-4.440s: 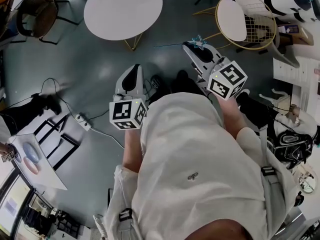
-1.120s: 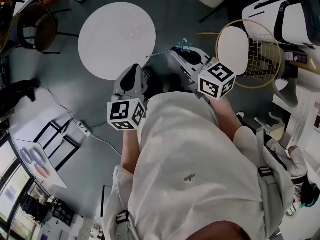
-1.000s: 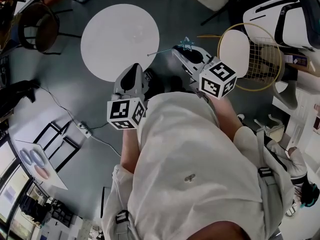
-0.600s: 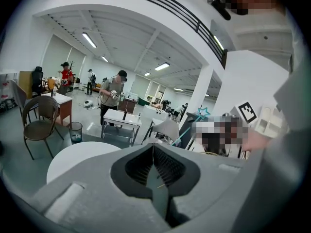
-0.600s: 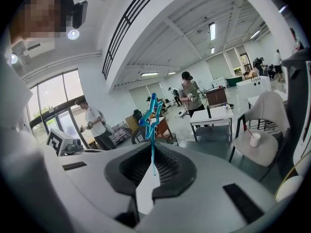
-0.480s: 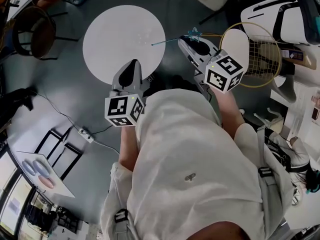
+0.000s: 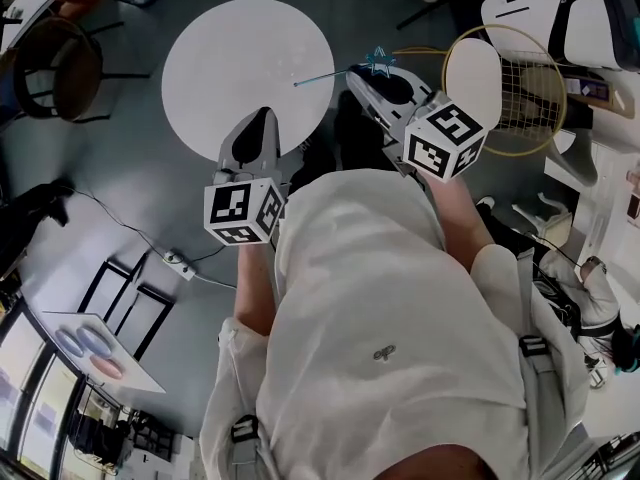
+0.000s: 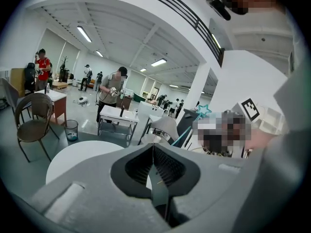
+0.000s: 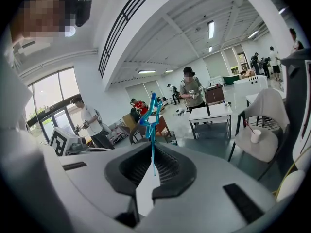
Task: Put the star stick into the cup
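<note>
The star stick (image 7: pixel 340 71) is thin and blue with a small star (image 7: pixel 379 60) at one end. My right gripper (image 7: pixel 375 73) is shut on it near the star, and its shaft reaches left over the edge of the round white table (image 7: pixel 230 48). In the right gripper view the star stick (image 9: pixel 152 130) stands upright between the closed jaws of the right gripper (image 9: pixel 151 152). A white cup (image 9: pixel 255 136) with a straw sits on a low round grey seat to the right. My left gripper (image 7: pixel 262 120) hangs by the table's near edge, the left gripper (image 8: pixel 153 147) shut and empty.
A gold wire chair (image 7: pixel 505 88) stands right of the right gripper. A brown chair (image 7: pixel 60 63) is at the far left. A cable and power strip (image 7: pixel 170 261) lie on the grey floor. Several people stand among white tables (image 8: pixel 114 115); a bin (image 8: pixel 71 129) is near them.
Both grippers have moved up the picture toward the round table. The right gripper carried the star stick along, so its shaft now lies over the table's right edge. Both stayed shut.
</note>
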A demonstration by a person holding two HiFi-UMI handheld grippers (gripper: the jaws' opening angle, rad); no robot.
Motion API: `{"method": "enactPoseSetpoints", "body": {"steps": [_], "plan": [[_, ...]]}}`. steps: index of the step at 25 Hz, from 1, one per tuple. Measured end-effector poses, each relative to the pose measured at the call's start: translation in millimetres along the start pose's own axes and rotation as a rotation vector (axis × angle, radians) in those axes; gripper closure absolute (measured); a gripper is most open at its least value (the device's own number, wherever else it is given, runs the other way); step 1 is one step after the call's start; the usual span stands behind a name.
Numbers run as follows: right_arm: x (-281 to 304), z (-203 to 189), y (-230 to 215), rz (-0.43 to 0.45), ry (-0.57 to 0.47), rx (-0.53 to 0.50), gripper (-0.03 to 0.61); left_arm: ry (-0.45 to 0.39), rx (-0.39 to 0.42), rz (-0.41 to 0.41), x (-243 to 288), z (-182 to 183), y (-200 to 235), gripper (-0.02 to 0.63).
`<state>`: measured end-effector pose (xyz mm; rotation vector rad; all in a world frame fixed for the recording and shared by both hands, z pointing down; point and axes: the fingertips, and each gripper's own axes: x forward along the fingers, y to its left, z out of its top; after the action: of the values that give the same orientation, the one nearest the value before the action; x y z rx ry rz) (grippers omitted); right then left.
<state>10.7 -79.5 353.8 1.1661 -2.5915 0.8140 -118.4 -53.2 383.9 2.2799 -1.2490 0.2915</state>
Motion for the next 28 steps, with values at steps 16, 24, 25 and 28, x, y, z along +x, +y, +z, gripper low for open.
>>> {"method": "enactPoseSetpoints", "body": {"steps": [16, 24, 25, 28], "plan": [[68, 13, -43, 0.097, 0.106, 0.009, 0.555, 0.022, -0.070, 0.078, 44, 16, 17, 0.601], [93, -8, -59, 0.127, 0.178, 0.030, 0.555, 0.048, -0.097, 0.109, 57, 10, 21, 0.601], [97, -10, -61, 0.126, 0.186, 0.032, 0.555, 0.049, -0.104, 0.115, 58, 9, 24, 0.601], [107, -18, -63, 0.129, 0.212, 0.036, 0.555, 0.054, -0.120, 0.130, 60, 9, 29, 0.601]]}}
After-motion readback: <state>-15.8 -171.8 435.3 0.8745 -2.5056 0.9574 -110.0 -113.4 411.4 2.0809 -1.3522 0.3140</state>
